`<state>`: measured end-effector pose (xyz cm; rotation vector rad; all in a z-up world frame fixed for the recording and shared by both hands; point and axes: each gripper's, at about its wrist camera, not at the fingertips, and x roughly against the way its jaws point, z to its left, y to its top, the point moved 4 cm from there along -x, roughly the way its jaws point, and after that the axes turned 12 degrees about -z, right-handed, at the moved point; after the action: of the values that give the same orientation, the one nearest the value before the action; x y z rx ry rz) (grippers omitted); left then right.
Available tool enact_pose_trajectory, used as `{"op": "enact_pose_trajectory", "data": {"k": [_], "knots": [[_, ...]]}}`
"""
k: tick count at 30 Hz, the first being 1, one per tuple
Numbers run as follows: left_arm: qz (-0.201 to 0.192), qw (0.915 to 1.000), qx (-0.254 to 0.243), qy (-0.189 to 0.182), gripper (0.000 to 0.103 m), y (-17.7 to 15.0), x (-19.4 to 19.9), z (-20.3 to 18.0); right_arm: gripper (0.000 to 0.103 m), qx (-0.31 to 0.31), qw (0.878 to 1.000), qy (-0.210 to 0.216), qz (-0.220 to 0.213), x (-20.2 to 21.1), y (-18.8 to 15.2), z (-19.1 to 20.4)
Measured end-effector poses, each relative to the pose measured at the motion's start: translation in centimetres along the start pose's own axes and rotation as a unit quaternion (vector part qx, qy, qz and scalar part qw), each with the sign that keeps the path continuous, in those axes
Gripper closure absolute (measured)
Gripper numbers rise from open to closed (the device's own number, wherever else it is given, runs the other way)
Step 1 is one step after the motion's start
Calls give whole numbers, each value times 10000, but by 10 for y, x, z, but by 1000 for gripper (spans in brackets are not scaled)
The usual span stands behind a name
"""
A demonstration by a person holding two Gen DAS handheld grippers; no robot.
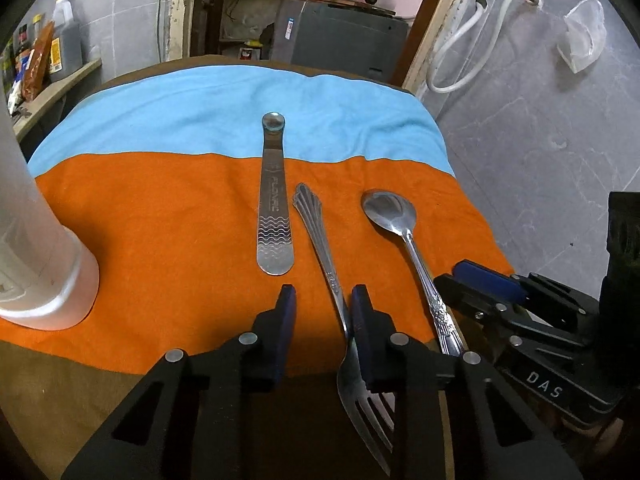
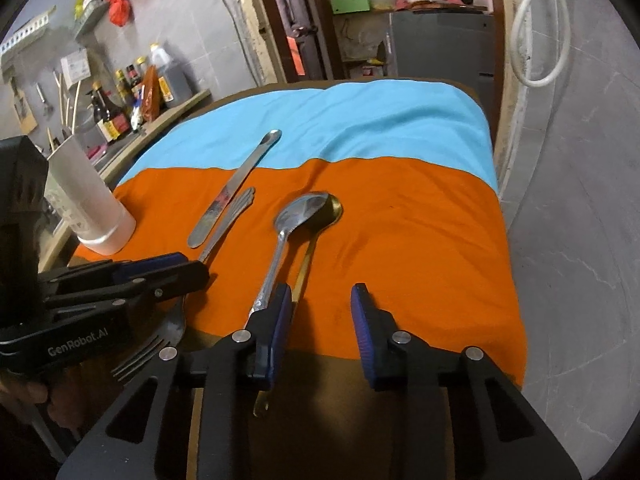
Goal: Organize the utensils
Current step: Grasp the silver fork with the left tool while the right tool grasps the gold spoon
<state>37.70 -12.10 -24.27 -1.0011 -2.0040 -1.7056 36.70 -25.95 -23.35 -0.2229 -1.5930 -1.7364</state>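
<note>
On the far left of the table stands a tall, frosted white plastic cup (image 1: pixel 44 276), upright on the orange part of the orange-and-light-blue cloth (image 1: pixel 168 216). To its right lies a flat steel utensil with a wave-patterned handle (image 1: pixel 274 216), its small round end reaching onto the blue band.

Just beside it lies the ornate steel fork (image 1: pixel 320 240), scalloped handle end pointing away, tines toward the camera and overhanging the near edge of the cloth. The left gripper (image 1: pixel 322 300) hovers low over the fork's neck. Its blue-padded fingers (image 1: pixel 286 312) are parted; the fork's shaft runs along the inner face of the right-hand finger while the left-hand one stands clear of it, so nothing is pinched.

Next to the right is the steel spoon with an embossed handle (image 1: pixel 390 208), bowl up and pointing away. In the right wrist view a brass-coloured spoon (image 2: pixel 334 208) lies just beside it on its right, the two bowls overlapping.

The right gripper (image 2: pixel 322 304) sits over the near ends of these two handles. Its fingers (image 2: pixel 362 320) are also apart: both handles pass by the left-hand finger, touching or nearly so, I cannot tell which, and the right-hand finger is well clear over bare orange cloth. It grips nothing.

Bottles crowd a side shelf (image 2: pixel 132 88) at the far left.
</note>
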Motion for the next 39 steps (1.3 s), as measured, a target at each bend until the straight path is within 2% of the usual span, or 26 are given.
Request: {"op": "enact_pose_trajectory", "data": {"k": [10, 14, 16, 17, 20, 23, 28, 31, 37, 39], "knots": [[289, 9995, -27, -79, 82, 10, -14, 2, 76, 248, 9995, -88, 195, -16, 8, 5], [384, 9992, -85, -45, 87, 13, -16, 2, 77, 336, 9987, -233, 293, -25, 13, 8], [405, 9991, -118, -98, 95, 12, -16, 0, 86, 356, 9983, -341, 326, -27, 14, 7], [403, 9991, -100, -91, 95, 11, -17, 0, 97, 414, 9977, -437, 318, -26, 14, 6], [449, 9989, 24, -130, 97, 11, -15, 2, 100, 346, 9979, -464, 292, -20, 10, 4], [527, 9984, 104, -158, 99, 7, -8, 5, 100, 239, 9981, -477, 295, -10, 3, -1], [621, 9980, -31, -111, 99, 0, 4, 6, 100, 112, 9979, -461, 432, 5, -6, -3], [732, 9972, -138, -101, 99, 2, 0, 3, 99, 49, 9977, -455, 507, 1, -3, -4], [846, 9958, -319, -139, 99, 3, -2, 1, 93, 480, 9946, -453, 807, -17, 9, 6], [880, 9952, -408, -89, 99, 4, -2, 0, 93, 413, 9943, -461, 870, -21, 11, 5]]}}
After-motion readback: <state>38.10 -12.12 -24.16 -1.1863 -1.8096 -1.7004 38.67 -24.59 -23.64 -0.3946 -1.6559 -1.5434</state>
